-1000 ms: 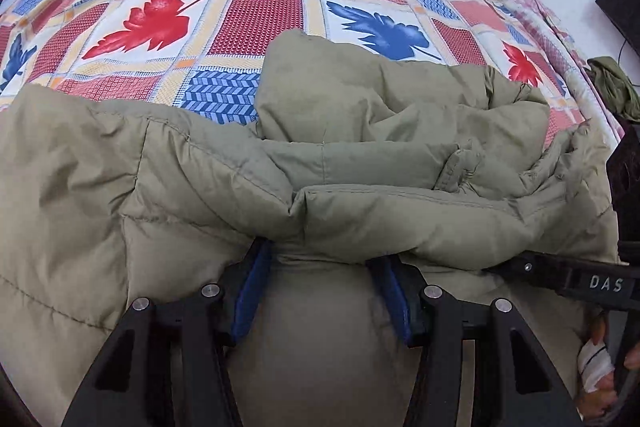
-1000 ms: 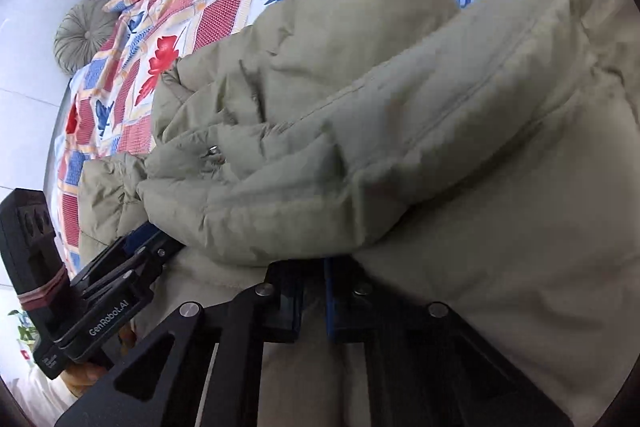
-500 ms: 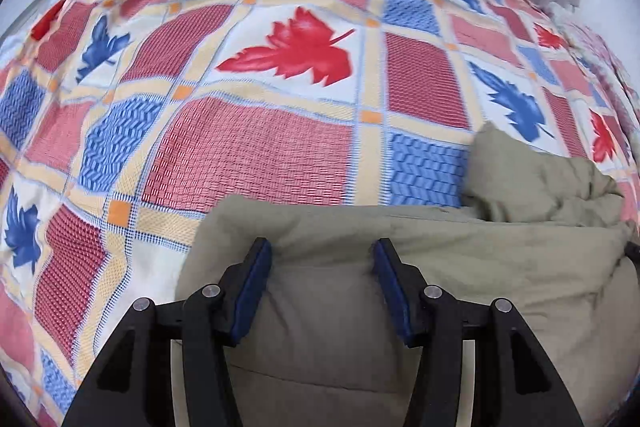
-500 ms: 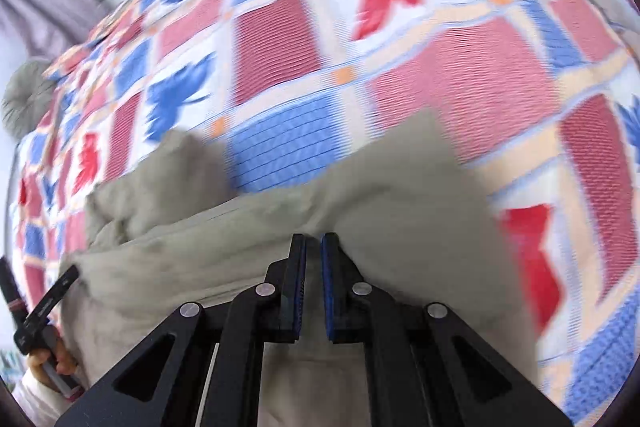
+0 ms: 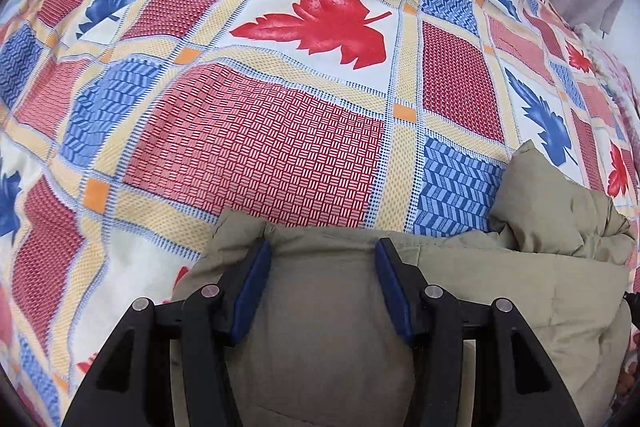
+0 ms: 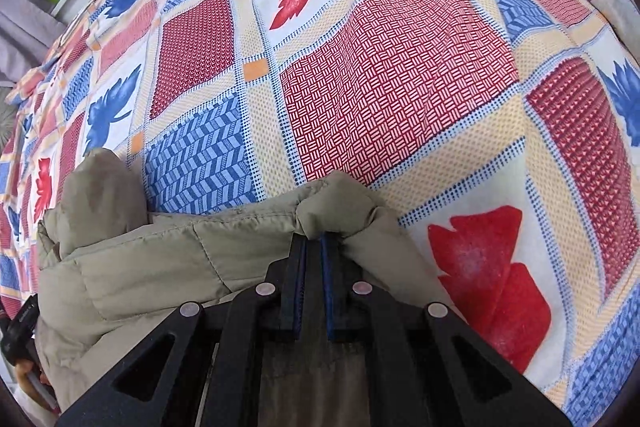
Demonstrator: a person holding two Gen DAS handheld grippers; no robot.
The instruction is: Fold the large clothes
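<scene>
Pinching jacket [image 6: 224, 251] edge: right gripper [image 6: 314, 243]; left gripper [image 5: 322, 251] wide, straddling hem; bedspread [image 5: 280, 131] beyond

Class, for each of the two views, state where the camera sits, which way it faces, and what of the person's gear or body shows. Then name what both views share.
Left wrist: sits on the left hand-held gripper, facing forward and down over the bedspread; its spread blue-padded fingers straddle the olive jacket.
Right wrist: sits on the right hand-held gripper, facing likewise; its fingers pinch a jacket fold, and a hand shows at the lower left.
Shared: the jacket and the leaf-patterned bedspread.
</scene>
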